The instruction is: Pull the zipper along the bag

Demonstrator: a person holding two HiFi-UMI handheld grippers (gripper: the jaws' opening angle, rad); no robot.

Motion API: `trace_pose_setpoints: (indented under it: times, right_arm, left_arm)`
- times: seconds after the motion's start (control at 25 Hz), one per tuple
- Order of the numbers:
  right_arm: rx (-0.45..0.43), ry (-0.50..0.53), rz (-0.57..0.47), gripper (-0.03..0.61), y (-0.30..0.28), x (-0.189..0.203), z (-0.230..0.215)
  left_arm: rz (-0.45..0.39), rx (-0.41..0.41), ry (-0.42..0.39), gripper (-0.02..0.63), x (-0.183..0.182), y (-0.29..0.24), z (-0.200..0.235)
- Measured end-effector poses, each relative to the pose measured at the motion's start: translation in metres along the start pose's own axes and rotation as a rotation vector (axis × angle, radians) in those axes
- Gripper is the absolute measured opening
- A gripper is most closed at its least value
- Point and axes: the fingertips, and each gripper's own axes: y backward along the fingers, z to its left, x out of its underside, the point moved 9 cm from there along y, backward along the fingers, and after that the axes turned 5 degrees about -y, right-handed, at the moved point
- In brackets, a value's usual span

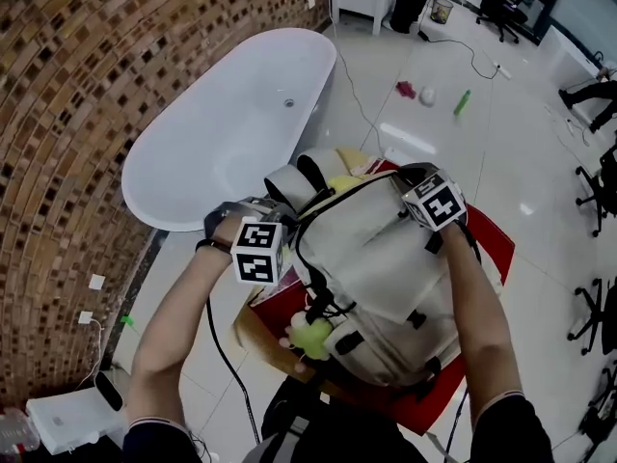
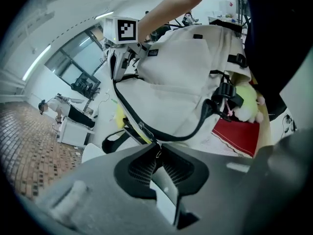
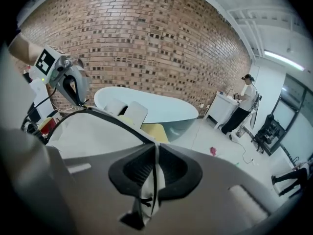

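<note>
An off-white backpack (image 1: 376,268) with black trim lies on a red mat (image 1: 494,241). A yellow-green plush toy (image 1: 310,336) sticks out at its near end. My left gripper (image 2: 157,148) is shut on the small metal zipper pull (image 2: 157,152), at the bag's left edge, where the black zipper track (image 2: 182,139) curves away. Its marker cube (image 1: 258,251) shows in the head view. My right gripper (image 3: 155,148) is shut on a fold of the bag's pale fabric edge (image 3: 152,180), at the bag's far right side under its cube (image 1: 434,204).
A white bathtub (image 1: 222,123) stands along the brick wall (image 1: 67,95), just beyond the bag. Cardboard (image 1: 253,334) lies under the mat. Small items (image 1: 415,91) and a cable lie on the tiled floor. Office chairs (image 1: 593,191) stand to the right. A person (image 3: 244,102) stands far off.
</note>
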Motion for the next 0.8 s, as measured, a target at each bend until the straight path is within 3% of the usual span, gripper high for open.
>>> trace_pose_setpoints:
  times: [0.36, 0.48, 0.56, 0.64, 0.8]
  right_arm:
    - [0.052, -0.064, 0.020, 0.034, -0.009, 0.001, -0.006]
    - [0.098, -0.007, 0.035, 0.051, -0.009, -0.006, 0.004]
    - [0.109, 0.042, 0.001, 0.107, 0.002, -0.015, 0.013]
    - [0.030, 0.128, -0.056, 0.121, 0.010, -0.030, 0.038]
    - [-0.271, 0.475, -0.066, 0.141, -0.004, -0.054, 0.126]
  left_arm:
    - [-0.076, 0.010, 0.163, 0.038, -0.003, 0.019, -0.052]
    - [-0.103, -0.023, 0.220, 0.038, 0.000, 0.028, -0.056]
    - [-0.119, -0.044, 0.259, 0.038, 0.000, 0.030, -0.056]
    - [-0.134, -0.053, 0.310, 0.038, 0.002, 0.030, -0.057]
    - [-0.142, -0.053, 0.396, 0.038, 0.007, 0.031, -0.056]
